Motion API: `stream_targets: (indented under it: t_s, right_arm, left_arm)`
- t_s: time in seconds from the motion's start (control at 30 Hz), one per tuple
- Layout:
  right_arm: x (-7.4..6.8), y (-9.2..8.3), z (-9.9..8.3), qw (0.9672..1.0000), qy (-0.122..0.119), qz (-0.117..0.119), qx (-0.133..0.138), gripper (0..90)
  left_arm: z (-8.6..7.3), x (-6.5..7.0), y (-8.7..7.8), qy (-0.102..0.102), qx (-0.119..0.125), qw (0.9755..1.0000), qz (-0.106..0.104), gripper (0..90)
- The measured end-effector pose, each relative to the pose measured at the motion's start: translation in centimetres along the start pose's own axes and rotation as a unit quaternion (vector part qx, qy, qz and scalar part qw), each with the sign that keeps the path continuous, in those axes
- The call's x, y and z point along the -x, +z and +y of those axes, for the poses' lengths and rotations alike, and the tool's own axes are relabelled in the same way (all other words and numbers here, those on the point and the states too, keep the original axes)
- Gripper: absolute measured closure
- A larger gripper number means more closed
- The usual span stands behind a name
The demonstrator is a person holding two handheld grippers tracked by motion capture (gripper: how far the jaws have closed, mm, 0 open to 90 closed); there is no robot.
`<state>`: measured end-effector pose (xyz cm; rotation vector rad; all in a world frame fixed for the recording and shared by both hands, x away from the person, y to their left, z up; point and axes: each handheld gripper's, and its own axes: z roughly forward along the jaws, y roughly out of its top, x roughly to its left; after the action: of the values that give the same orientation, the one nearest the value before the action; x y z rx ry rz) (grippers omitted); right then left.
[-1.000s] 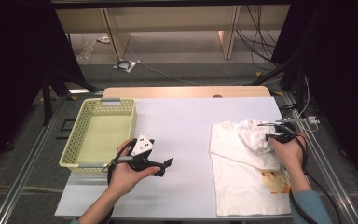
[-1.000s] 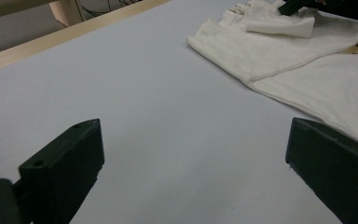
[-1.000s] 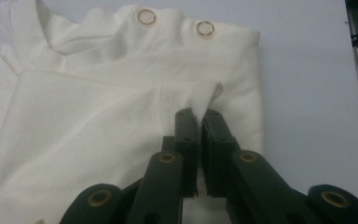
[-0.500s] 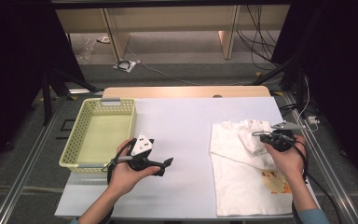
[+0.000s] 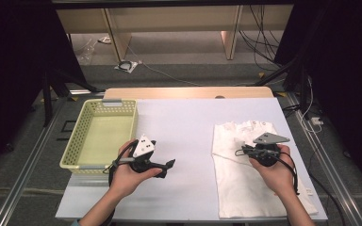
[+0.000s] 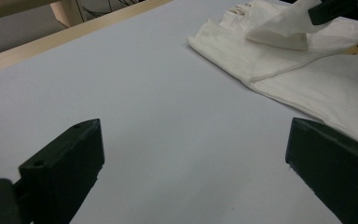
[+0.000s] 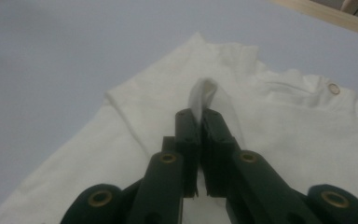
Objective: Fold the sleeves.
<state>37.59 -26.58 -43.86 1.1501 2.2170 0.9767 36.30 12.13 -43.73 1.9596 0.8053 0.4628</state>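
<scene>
- Folding a white shirt [image 5: 252,179] looks to be the work in hand; the shirt lies flat on the right half of the white tabletop [image 5: 188,127], its collar end toward the far edge.
- Farthest left, a pale yellow basket [image 5: 78,141] sits on the tabletop with nothing visible in it, well apart from the shirt.
- Just right of the basket, the left gripper [image 5: 167,165] rests low over bare tabletop, pointing across toward the shirt. In the left gripper view its jaws stand wide apart with nothing between them.
- The left hand [image 5: 129,172] wraps the gripper's body from below, forearm coming in from the near edge, wrist level.
- Further right, the right gripper [image 5: 239,151] is over the shirt's upper part, its jaws clamped together on a pinched fold of the white cloth [image 7: 205,95], which stands up in a loop above the flat layers.
- The right hand [image 5: 271,167] grips from behind, knuckles up, the gripper pointing left toward the middle of the tabletop.
- To do this step well, I'd judge: keep the pinch firm, carry the fold low and straight across so the edge lands square, and hold the layers underneath from dragging.
- The idle left gripper could pin the shirt's near edge if the cloth starts to slide.
</scene>
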Motion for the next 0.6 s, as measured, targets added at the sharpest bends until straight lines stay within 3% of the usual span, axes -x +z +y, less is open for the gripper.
stream_targets:
  t_s: [0.47,0.6]
  right_arm:
    - [-4.0,2.5,-0.8,0.9982,-0.014,0.045,-0.036,81.8]
    - [-4.5,2.7,-0.4,0.9964,-0.017,0.082,-0.009,74.8]
  left_arm:
    - [0.0,0.0,0.0,0.003,-0.001,1.0,0.0,4.2]
    - [-0.1,0.0,0.1,0.002,-0.001,1.0,-0.001,4.2]
